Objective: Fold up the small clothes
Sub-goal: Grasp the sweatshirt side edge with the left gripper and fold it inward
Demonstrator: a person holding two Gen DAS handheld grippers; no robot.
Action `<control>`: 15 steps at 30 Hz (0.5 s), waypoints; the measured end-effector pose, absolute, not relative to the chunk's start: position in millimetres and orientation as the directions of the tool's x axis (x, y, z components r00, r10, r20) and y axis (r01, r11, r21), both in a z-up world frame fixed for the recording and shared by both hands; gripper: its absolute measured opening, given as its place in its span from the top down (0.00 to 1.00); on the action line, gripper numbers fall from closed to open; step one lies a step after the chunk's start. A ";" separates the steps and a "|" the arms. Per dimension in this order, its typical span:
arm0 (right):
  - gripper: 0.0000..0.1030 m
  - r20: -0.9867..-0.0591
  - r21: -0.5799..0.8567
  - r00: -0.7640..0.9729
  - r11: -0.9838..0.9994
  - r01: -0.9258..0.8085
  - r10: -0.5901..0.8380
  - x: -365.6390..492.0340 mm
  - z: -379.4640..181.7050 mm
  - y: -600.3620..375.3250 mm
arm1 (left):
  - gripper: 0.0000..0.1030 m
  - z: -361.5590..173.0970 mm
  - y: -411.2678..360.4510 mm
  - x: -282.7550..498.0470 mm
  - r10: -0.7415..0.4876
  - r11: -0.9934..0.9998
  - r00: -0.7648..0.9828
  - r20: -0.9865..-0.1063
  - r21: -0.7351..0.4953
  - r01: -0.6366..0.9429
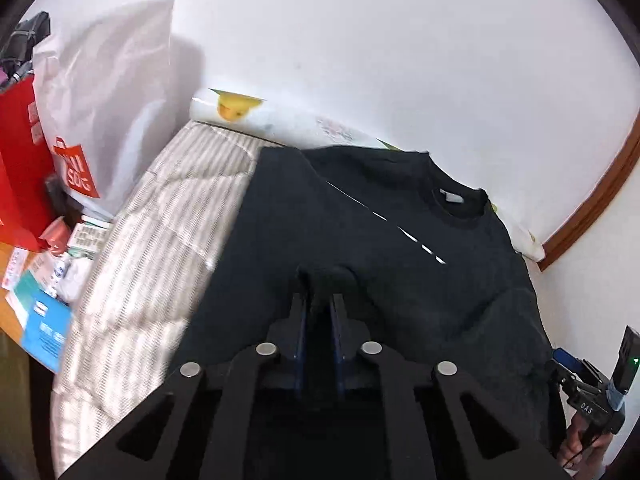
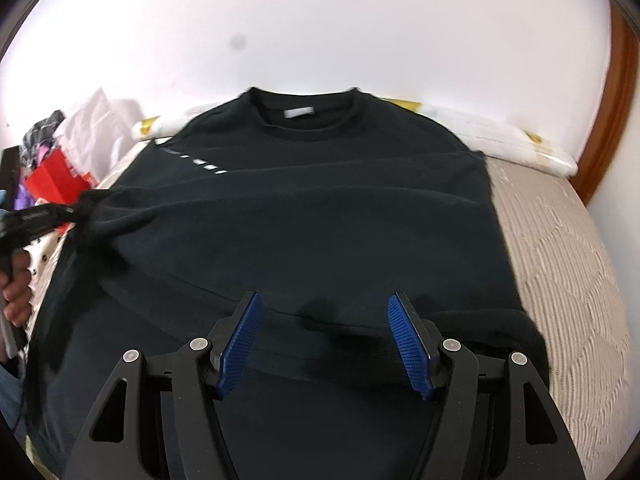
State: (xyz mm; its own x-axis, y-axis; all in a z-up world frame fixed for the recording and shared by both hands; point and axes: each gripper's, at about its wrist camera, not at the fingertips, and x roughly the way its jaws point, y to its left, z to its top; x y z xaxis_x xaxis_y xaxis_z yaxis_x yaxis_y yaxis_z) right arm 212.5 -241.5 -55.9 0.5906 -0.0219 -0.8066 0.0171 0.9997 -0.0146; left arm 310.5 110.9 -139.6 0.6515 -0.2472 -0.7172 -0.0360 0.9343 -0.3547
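A black T-shirt (image 2: 320, 208) with a white dashed line on its chest lies spread on the bed, collar toward the wall; it also shows in the left wrist view (image 1: 380, 240). My left gripper (image 1: 320, 292) is shut on a fold of the shirt's left side and lifts it; it shows in the right wrist view (image 2: 76, 210) with cloth bunched at its tips. My right gripper (image 2: 324, 312) is open with its blue pads (image 2: 404, 332) spread just above the shirt's lower hem; it holds nothing. It shows at the left wrist view's right edge (image 1: 592, 384).
The bed has a beige quilted cover (image 2: 560, 264). A white pillow (image 1: 280, 120) lies along the wall. Left of the bed stand a white shopping bag (image 1: 104, 92), a red bag (image 1: 20, 160) and several small boxes (image 1: 44, 300). A brown door frame (image 2: 608, 120) is at right.
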 end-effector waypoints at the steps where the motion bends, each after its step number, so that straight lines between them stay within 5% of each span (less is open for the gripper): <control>1: 0.37 -0.805 -0.019 0.593 0.999 0.028 -0.032 212.9 -55.9 -245.8 | 0.92 -138.3 114.1 312.1 -0.208 0.946 0.654 -0.727 -0.319 -0.055; 15: 0.39 -0.834 -0.076 0.501 0.948 0.310 -0.231 202.7 -81.4 -340.3 | 0.87 -156.7 111.7 299.0 -0.180 0.961 0.586 -0.790 -0.268 -0.066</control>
State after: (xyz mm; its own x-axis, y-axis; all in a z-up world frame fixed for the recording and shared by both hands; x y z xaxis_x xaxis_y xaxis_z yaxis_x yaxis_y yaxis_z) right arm 202.7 -340.3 -81.4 0.5007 -0.2310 -0.8342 0.3105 0.9475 -0.0761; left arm 299.0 111.7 -156.7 0.5864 -0.1799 -0.7898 -0.0657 0.9612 -0.2677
